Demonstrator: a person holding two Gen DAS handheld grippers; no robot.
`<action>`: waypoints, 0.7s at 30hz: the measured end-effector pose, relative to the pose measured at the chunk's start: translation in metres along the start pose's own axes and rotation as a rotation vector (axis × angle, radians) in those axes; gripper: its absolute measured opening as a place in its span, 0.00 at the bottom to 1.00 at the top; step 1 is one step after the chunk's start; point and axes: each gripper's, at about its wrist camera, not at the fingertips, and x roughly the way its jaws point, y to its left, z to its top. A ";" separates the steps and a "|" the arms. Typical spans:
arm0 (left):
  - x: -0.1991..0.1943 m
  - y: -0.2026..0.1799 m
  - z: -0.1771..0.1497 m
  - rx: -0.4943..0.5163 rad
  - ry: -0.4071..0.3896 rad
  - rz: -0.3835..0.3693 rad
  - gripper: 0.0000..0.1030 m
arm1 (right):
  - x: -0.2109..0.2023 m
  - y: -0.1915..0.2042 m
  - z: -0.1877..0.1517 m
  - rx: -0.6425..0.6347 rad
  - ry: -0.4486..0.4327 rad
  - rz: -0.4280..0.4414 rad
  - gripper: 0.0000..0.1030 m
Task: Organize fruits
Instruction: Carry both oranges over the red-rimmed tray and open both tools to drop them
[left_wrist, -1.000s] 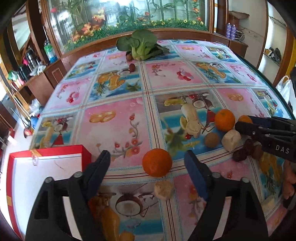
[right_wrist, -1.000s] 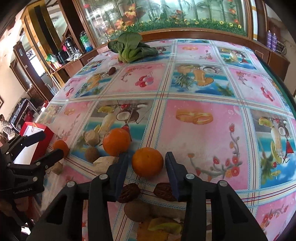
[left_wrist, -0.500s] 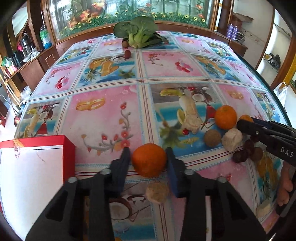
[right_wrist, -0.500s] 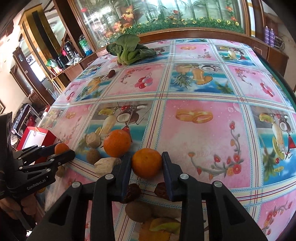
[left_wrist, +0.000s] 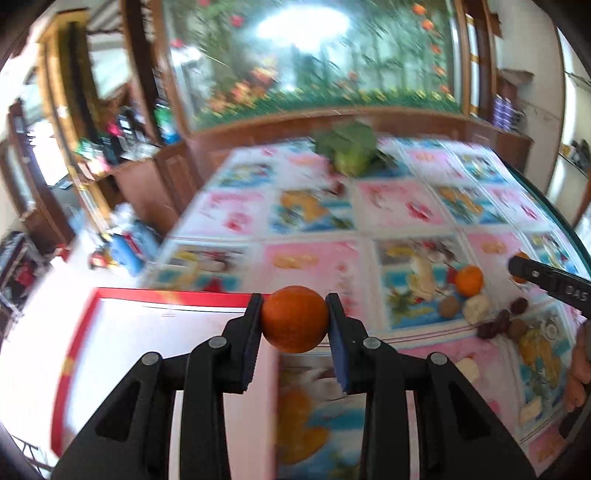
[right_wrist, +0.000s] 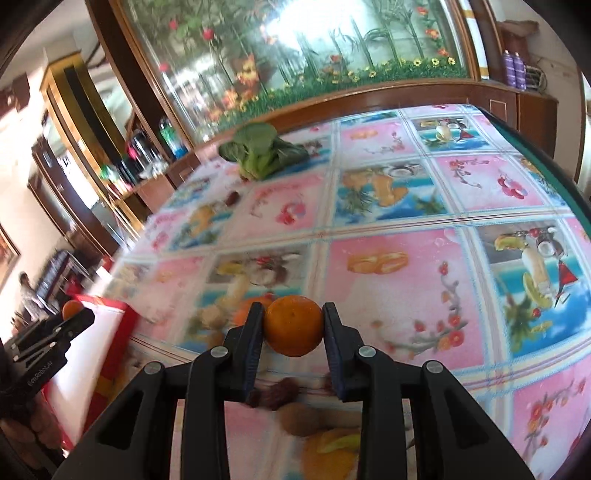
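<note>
L gripper (left_wrist: 295, 325) is clenched on an orange (left_wrist: 294, 319), red box (left_wrist: 155, 295) at its 9 o'clock. R gripper (right_wrist: 293, 326) grasps 2nd orange (right_wrist: 293, 325) above dates (right_wrist: 277, 393).

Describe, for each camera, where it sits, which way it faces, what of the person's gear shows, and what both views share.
Left wrist: on the left gripper, facing its orange above the red box; the right gripper's tip shows.
Right wrist: on the right gripper, facing its orange and the tablecloth; the left gripper shows.
Shared: the bok choy, red box and tablecloth.
</note>
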 end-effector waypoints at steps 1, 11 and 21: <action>-0.006 0.007 -0.001 -0.006 -0.011 0.014 0.35 | -0.004 0.008 -0.001 0.008 -0.010 0.021 0.30; -0.045 0.086 -0.042 -0.067 -0.030 0.190 0.35 | 0.007 0.142 -0.030 -0.107 0.089 0.250 0.29; -0.059 0.147 -0.083 -0.160 0.004 0.267 0.35 | 0.038 0.241 -0.071 -0.236 0.222 0.356 0.30</action>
